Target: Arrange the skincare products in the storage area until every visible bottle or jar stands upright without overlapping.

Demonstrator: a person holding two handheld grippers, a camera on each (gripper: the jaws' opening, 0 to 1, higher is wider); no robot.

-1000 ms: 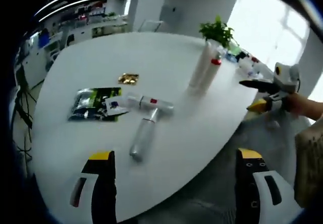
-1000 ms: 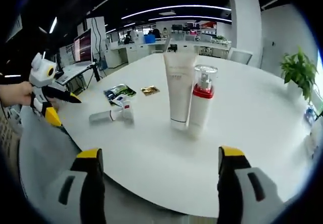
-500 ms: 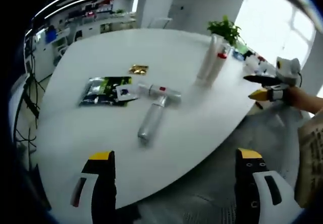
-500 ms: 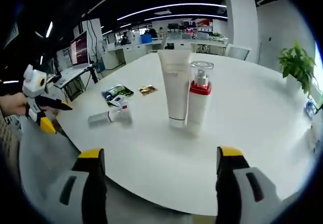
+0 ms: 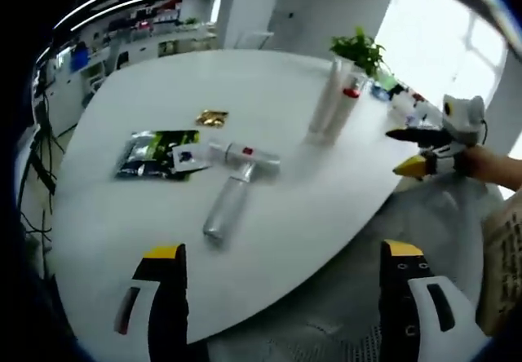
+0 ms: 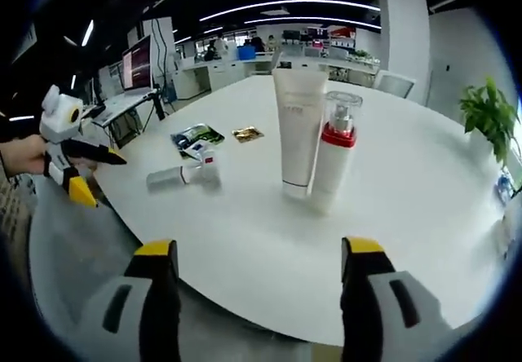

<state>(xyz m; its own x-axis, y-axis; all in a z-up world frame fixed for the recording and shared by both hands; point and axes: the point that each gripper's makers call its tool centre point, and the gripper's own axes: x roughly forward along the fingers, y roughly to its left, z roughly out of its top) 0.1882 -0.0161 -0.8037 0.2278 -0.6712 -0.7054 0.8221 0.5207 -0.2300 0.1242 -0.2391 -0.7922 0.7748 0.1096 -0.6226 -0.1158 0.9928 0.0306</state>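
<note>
Both my left tool (image 5: 281, 305) and right tool (image 6: 253, 301) hang wide and empty off the white round surface (image 6: 245, 223); the silver cylindrical bottle (image 5: 227, 210) lies flat, awaiting righting beside the upright white tube (image 6: 298, 130).

Two containers stand upright on the white table (image 5: 269, 77): one white tube (image 6: 298, 130) and one pump bottle (image 6: 333, 160) with a red collar. Two bottles lie flat: one silver bottle (image 5: 226, 209) and one white bottle (image 5: 243, 157). One dark green sachet (image 5: 153, 152) and one gold sachet (image 5: 210, 117) lie flat.
</note>
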